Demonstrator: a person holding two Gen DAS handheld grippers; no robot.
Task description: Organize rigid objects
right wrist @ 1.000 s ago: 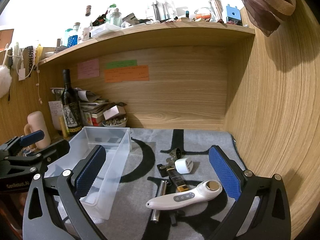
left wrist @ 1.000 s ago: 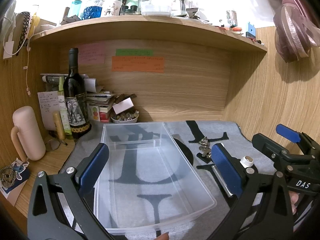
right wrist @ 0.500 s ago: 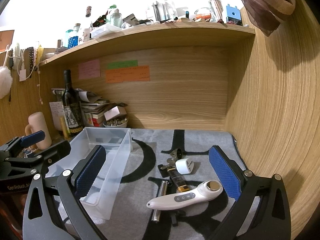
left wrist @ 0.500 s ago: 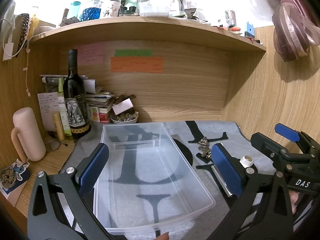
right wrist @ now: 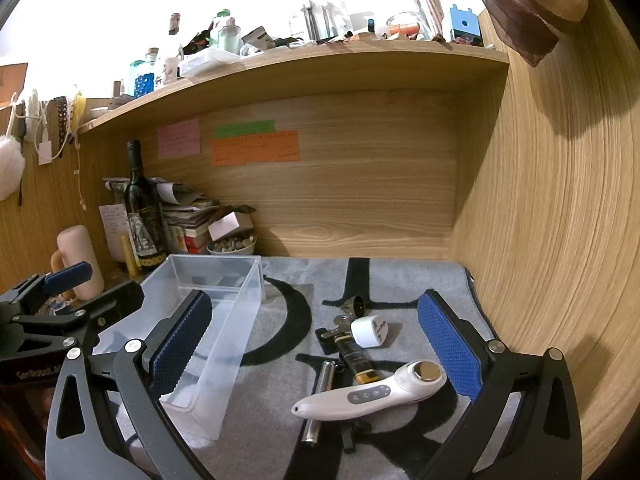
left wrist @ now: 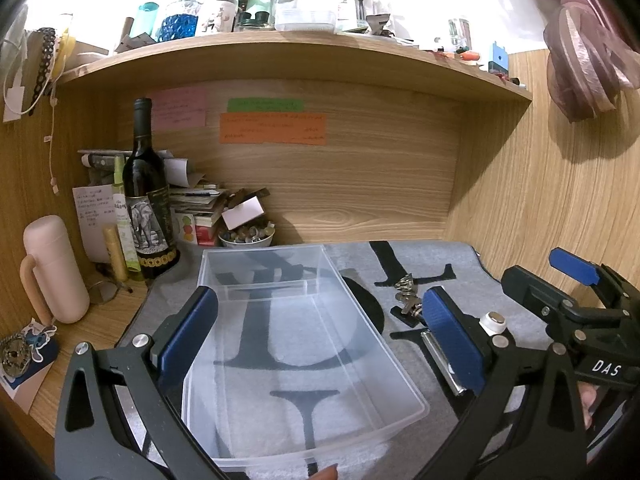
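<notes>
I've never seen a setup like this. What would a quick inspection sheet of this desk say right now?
Surface: grey mat with black letters on a wooden desk.
Job's things: clear bin, empty; white handheld device, white plug adapter, keys and metal tube lie on the mat beside it.
Clutter: wine bottle, pink flask, bowl of stones, stacked papers.
Grippers: left gripper open over the bin; right gripper open over the small items.
Cables: white cord on the left wall.
Surroundings: crowded shelf, sticky notes.

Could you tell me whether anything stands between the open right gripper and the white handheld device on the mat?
Nothing visible does: the white handheld device lies uppermost on the grey mat, between the open right gripper's fingers.
</notes>
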